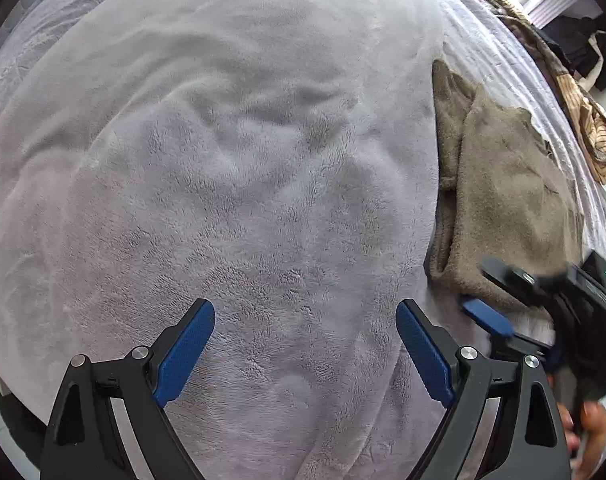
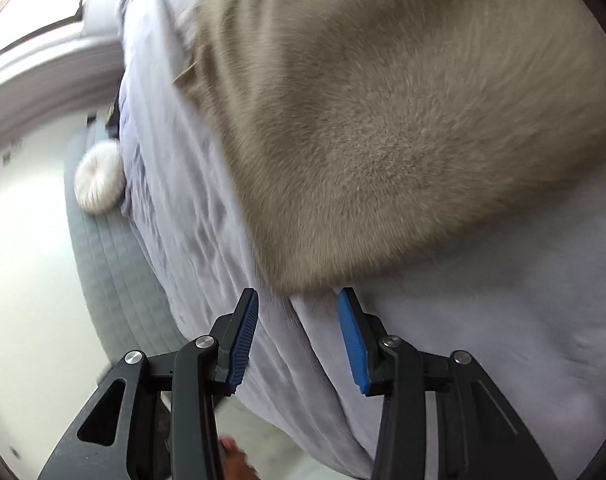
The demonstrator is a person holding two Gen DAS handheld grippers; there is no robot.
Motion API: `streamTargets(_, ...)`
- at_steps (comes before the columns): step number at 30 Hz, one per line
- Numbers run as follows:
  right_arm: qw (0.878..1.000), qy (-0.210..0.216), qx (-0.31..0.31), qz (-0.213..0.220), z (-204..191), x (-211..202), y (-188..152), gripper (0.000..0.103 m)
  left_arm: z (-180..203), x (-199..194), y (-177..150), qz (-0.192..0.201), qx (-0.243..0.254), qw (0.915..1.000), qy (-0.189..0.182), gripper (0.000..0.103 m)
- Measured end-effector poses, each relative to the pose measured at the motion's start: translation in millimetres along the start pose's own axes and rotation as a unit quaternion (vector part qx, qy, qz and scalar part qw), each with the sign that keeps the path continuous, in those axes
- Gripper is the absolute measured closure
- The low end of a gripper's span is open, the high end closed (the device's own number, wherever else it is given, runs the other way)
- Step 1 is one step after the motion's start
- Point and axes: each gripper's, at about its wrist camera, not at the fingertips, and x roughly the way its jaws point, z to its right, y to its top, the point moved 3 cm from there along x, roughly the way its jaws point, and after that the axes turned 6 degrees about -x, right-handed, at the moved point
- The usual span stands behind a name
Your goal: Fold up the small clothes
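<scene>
Blue ribbed pads line the black fingers of the left gripper [image 1: 305, 316], spread wide with nothing between them above a plush pale-lilac blanket [image 1: 231, 152], rumpled into soft ridges. To the right lies the taupe fleece garment [image 1: 499, 184], folded into a thick rectangle with a layered near edge. At its near corner the right gripper [image 2: 298, 300] stands partly open, pads clear of the fuzzy cloth [image 2: 383, 120].
</scene>
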Motion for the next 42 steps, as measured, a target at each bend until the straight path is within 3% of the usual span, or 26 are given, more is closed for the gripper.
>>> streamTargets(3,0.999,0.022,0.041,0.014,4.9,13.2,4.5,0.06,0.0,-6.6,0.7,0.012,0.008,0.9999,-0.009,0.011)
streamTargets(4,0.998,0.026,0.053,0.018,4.2,15.7,6.8,0.084,-0.4,-8.8,1.4,0.014,0.008,0.9998,-0.012,0.011)
streamTargets(5,0.998,0.026,0.059,0.021,2.4,15.6,8.7,0.096,-1.3,-11.5,2.1,0.017,0.008,0.9997,-0.016,0.011)
streamTargets(9,0.999,0.033,0.009,0.029,-23.2,-0.4,11.6,0.095,-5.4,-14.3,6.4,0.018,0.006,0.9996,-0.019,0.011)
streamTargets(14,0.995,-0.081,-0.052,-0.014,-13.7,22.3,4.3,0.095,0.7,-3.8,7.2,-0.009,0.013,0.9998,-0.011,0.011)
streamTargets(16,0.989,-0.122,-0.072,-0.037,-10.5,26.8,-1.8,0.09,8.1,-5.8,6.8,-0.008,0.028,0.9995,-0.014,0.011)
streamTargets(18,0.983,-0.138,-0.098,-0.064,-16.8,25.0,-12.1,0.09,16.5,-6.4,4.3,-0.007,0.048,0.9988,-0.006,0.011)
streamTargets(21,0.963,-0.183,-0.176,-0.092,-29.2,13.6,-31.0,0.09,25.8,-5.4,1.5,-0.015,0.06,0.9981,-0.005,0.011)
streamTargets(23,0.95,-0.204,-0.213,-0.1,-33.1,-0.3,-42.2,0.08,31.6,-7.2,-1.8,-0.015,0.067,0.9976,-0.005,0.011)
streamTargets(25,0.943,-0.22,-0.23,-0.1,-33.6,-13.7,-49.5,0.058,37.4,-7.8,-6.1,-0.016,0.077,0.9969,-0.003,0.011)
streamTargets(26,0.939,-0.228,-0.238,-0.096,-33.2,-21.8,-52.7,0.058,40.2,-7.7,-8.8,-0.019,0.082,0.9964,-0.002,0.011)
streamTargets(30,0.934,-0.246,-0.244,-0.088,-20.5,-52.0,-58.6,0.058,47.6,-5.3,-20.3,-0.036,0.092,0.9951,0.003,0.011)
streamTargets(36,0.937,-0.257,-0.225,-0.068,-6.3,-80.0,-61.0,0.057,55.7,-8.8,-29.8,-0.03,0.104,0.9941,-0.001,0.0)
streamTargets(40,0.938,-0.266,-0.216,-0.054,1.6,-94.9,-63.8,0.046,62.1,-5.5,-33.9,-0.043,0.111,0.9928,0.0,0.0)
streamTargets(42,0.939,-0.269,-0.208,-0.046,6.2,-100.3,-63.5,0.046,64.2,-4.1,-35.7,-0.052,0.114,0.9921,0.003,0.0)
